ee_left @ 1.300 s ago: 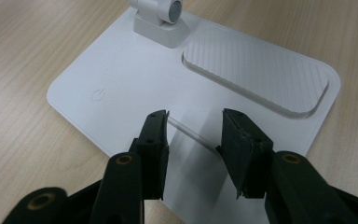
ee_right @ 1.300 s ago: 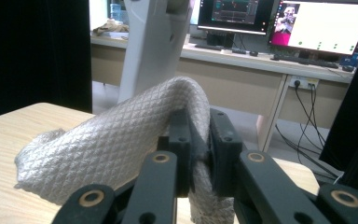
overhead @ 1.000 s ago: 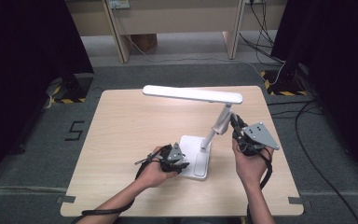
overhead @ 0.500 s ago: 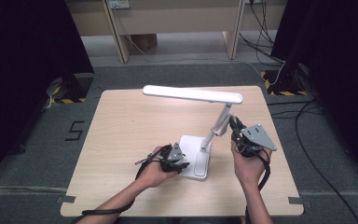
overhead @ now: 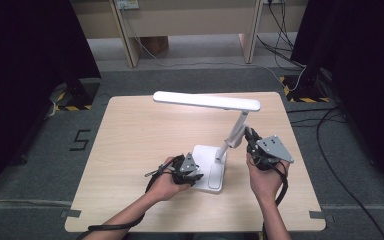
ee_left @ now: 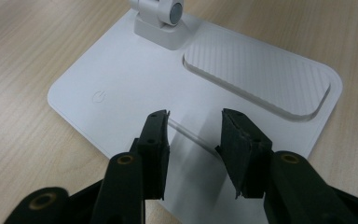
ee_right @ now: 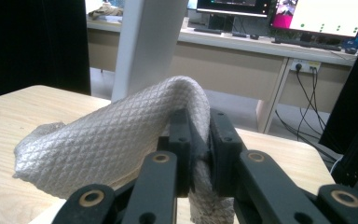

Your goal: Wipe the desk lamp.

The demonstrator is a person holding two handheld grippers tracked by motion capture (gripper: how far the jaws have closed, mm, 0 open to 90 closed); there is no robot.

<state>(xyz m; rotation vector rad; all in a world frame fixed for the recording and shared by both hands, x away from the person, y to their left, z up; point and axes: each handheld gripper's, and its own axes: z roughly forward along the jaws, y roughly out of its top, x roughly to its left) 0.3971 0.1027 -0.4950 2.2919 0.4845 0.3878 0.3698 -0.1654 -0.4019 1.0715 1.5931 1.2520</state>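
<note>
Grey cloth (ee_right: 112, 144) pinched in right tongs (ee_right: 200, 140) beside lamp arm (ee_right: 144, 46) — left tongs (ee_left: 193, 135) open over base (ee_left: 121, 88).

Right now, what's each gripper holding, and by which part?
Right gripper is shut on a grey cloth, pinching a bunched fold. Left gripper holds nothing; its jaws stand open over the lamp base.

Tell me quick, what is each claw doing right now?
Left claw: open, jaws apart over the white lamp base, gripping nothing.
Right claw: closed on a grey quilted cloth, next to the lamp arm.
</note>
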